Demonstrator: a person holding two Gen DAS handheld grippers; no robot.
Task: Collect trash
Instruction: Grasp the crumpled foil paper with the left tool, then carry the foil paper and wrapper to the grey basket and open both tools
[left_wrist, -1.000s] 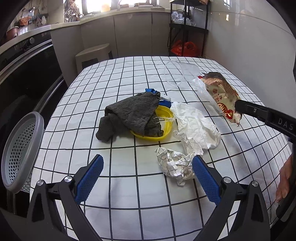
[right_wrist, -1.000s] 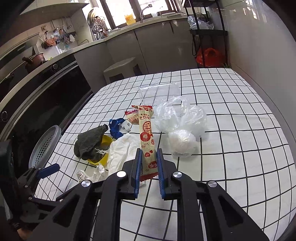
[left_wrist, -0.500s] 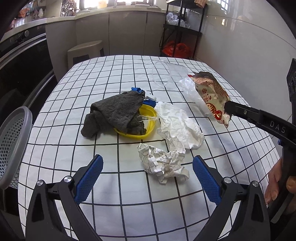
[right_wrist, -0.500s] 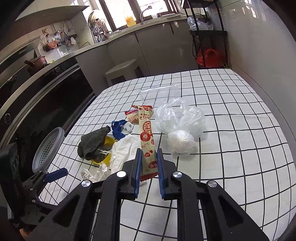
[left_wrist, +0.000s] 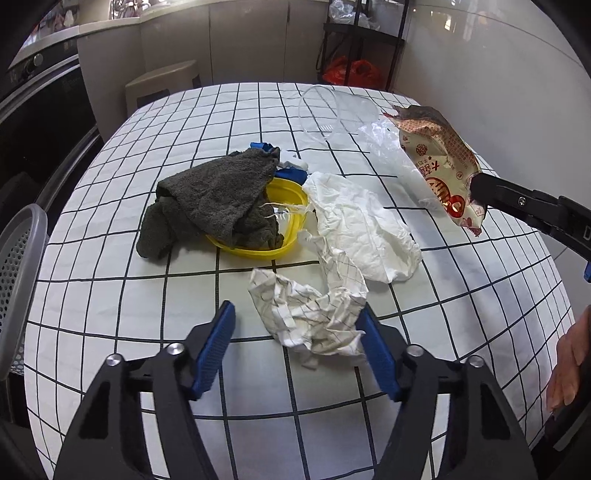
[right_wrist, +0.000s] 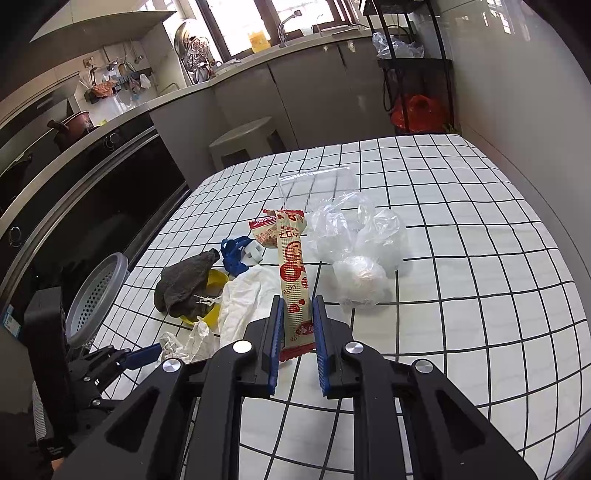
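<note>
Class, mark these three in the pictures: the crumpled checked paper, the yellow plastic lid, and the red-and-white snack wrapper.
Crumpled checked paper (left_wrist: 314, 314): left wrist view, middle of the wad.
Yellow plastic lid (left_wrist: 286, 194): left wrist view, bare inner surface beside the cloth.
Red-and-white snack wrapper (right_wrist: 291, 273): right wrist view, red print mid-length.

The right gripper (right_wrist: 297, 334) pinches a red-and-white wrapper (right_wrist: 293, 280) between its fingers (right_wrist: 276, 332) above the table (right_wrist: 461, 295), beside crumpled clear bags (right_wrist: 356, 251).

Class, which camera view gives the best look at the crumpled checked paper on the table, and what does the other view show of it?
The left wrist view: the crumpled paper lies whole and close, between the fingers of the open left claw. In the right wrist view it sits small at the lower left, partly hidden behind the right claw, which grips a snack wrapper.
</note>
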